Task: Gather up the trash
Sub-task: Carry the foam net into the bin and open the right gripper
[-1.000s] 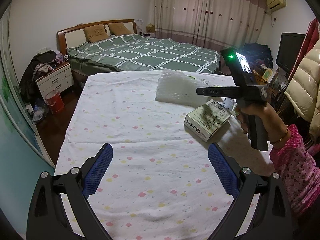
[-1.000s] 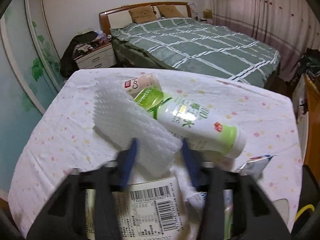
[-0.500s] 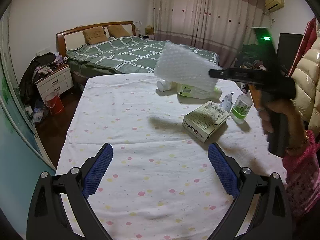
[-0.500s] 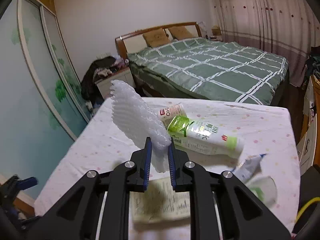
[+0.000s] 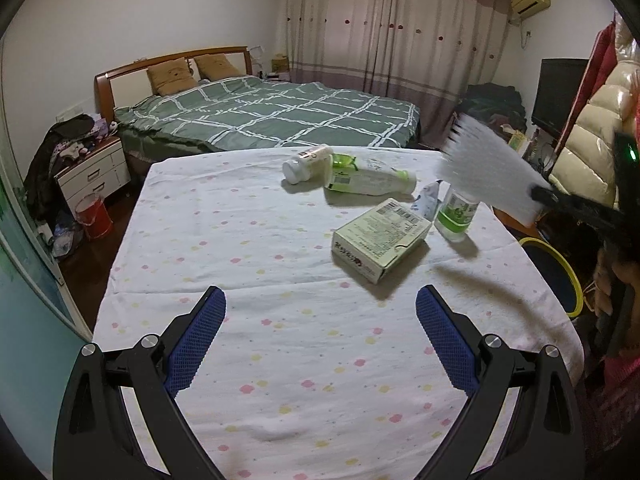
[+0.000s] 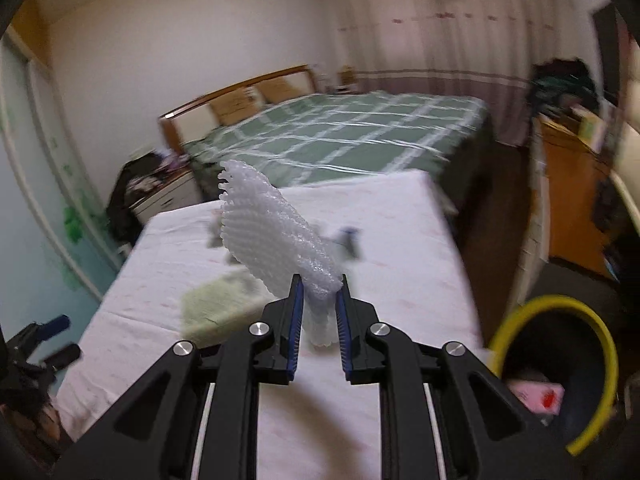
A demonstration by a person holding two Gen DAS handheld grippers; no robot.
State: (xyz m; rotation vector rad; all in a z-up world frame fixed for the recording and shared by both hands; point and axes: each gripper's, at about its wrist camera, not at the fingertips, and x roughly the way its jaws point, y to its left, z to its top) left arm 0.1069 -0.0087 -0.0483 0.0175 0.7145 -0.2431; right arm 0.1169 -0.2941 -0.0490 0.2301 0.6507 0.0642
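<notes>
Right gripper (image 6: 318, 300) pinching foam net (image 6: 272, 232), left gripper (image 5: 320, 340) spread, yellow-rimmed bin (image 6: 600, 328) holding pink packet (image 6: 538, 396)

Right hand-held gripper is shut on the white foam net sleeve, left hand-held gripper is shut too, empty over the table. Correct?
Not quite. The left hand-held gripper is open, its blue pads wide apart, as the left wrist view shows. The rest holds: the right hand-held gripper is shut on the white foam net sleeve, and the left one is empty over the table.

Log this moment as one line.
right hand-held gripper: shut on foam net | near yellow-rimmed bin | left hand-held gripper: open above table
</notes>
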